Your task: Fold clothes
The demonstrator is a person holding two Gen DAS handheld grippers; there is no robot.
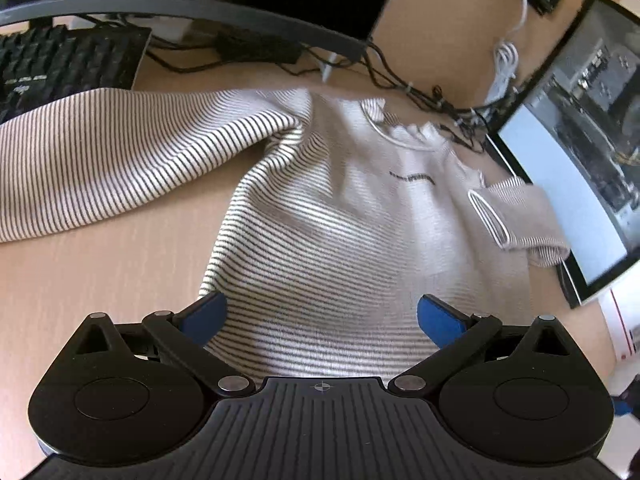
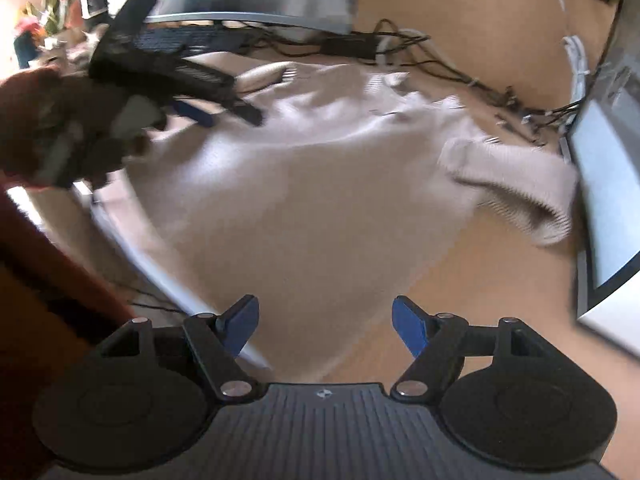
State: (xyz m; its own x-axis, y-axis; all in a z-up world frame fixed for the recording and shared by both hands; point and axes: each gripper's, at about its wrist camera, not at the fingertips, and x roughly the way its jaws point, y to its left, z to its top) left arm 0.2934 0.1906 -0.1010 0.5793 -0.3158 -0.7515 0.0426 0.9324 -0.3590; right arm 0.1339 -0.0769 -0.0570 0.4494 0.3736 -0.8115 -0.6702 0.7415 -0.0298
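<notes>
Left wrist view: the left gripper [image 1: 322, 318] hangs over the striped sweater [image 1: 320, 208] lying spread on the worktop [image 1: 100, 280], jaws spread, pinching nothing.

Right wrist view, blurred: the right gripper [image 2: 324, 330] hovers above the sweater's hem, jaws spread and empty.

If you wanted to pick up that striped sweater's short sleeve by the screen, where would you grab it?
Probably at the white-edged cuff of the sleeve. It lies doubled back on the striped sweater, its opening raised, so a gripper pad could slide in. Coming from the sweater's middle seems safest, since the monitor crowds the far side.
</notes>
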